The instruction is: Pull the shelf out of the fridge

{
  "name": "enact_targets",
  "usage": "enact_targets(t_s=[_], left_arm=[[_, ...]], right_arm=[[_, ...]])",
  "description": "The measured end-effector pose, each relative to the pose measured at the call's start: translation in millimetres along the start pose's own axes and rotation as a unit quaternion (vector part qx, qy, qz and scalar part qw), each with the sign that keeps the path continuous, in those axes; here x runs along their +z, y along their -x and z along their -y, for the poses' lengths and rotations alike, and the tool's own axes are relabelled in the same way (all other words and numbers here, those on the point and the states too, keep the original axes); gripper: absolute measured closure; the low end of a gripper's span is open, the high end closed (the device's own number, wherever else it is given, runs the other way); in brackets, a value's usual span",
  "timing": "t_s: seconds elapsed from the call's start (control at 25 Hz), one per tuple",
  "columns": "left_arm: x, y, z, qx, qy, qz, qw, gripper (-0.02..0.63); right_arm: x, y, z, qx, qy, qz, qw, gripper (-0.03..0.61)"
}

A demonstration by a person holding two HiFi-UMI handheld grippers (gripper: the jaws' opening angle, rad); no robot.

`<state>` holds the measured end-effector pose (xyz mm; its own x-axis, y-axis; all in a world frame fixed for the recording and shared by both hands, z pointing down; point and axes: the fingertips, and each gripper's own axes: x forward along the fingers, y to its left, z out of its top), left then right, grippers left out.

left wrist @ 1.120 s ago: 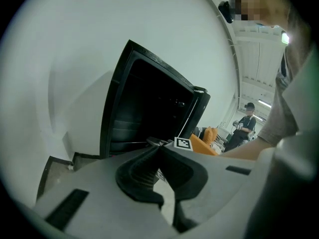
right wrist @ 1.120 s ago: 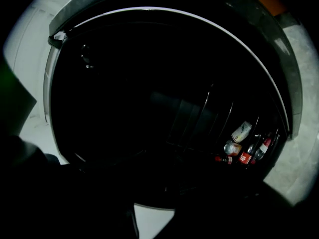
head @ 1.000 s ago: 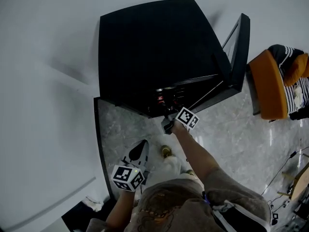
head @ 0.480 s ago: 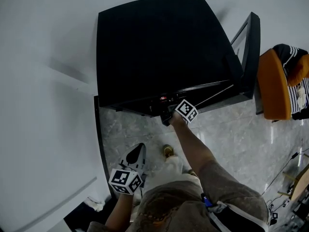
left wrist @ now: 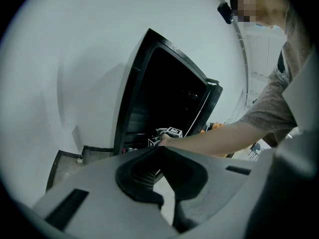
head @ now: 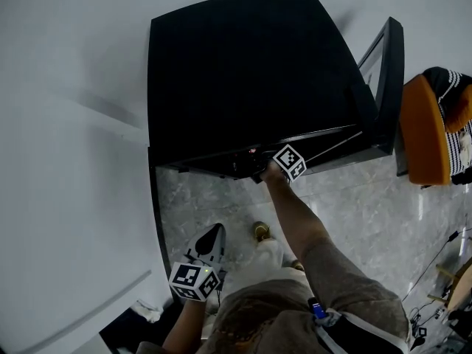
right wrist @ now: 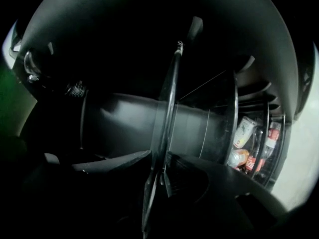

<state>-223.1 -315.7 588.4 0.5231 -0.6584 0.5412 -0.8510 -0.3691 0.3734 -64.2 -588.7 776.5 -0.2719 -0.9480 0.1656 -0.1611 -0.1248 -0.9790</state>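
The black fridge [head: 243, 72] stands at 12 o'clock from the person, on the grey floor [head: 354, 212]. Its door [head: 387, 87] is swung open at 2 o'clock.

The right tool [head: 258, 174] reaches into the front of the fridge. Its jaws are closing on the thin front edge of the shelf [right wrist: 169, 98], one jaw on each side, right up against it. The shelf is inside the fridge. Some bottles [right wrist: 259, 148] stand deeper in, at 3 o'clock from the shelf.

The left tool [head: 216, 231] hangs low at 7 o'clock, well apart from the fridge. Its jaws are pressed together at the tips with nothing between them. An orange chair [head: 424, 131] is at 3 o'clock, just beside the door.
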Motion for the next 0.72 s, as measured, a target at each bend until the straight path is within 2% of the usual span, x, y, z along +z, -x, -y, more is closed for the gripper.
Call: enact_targets(t_s=[0.2,0.72], left_arm=[[1,2,-1,0.007,-0.001,0.002,1.0,0.609],[-8,11,2,0.013,0.004,0.004,0.9999,0.607]], right_arm=[[3,-5,-6,0.018,-0.009,0.009,1.0,0.535],[-4,16,-3,0.025,-0.055,0.012,0.998,0.548]])
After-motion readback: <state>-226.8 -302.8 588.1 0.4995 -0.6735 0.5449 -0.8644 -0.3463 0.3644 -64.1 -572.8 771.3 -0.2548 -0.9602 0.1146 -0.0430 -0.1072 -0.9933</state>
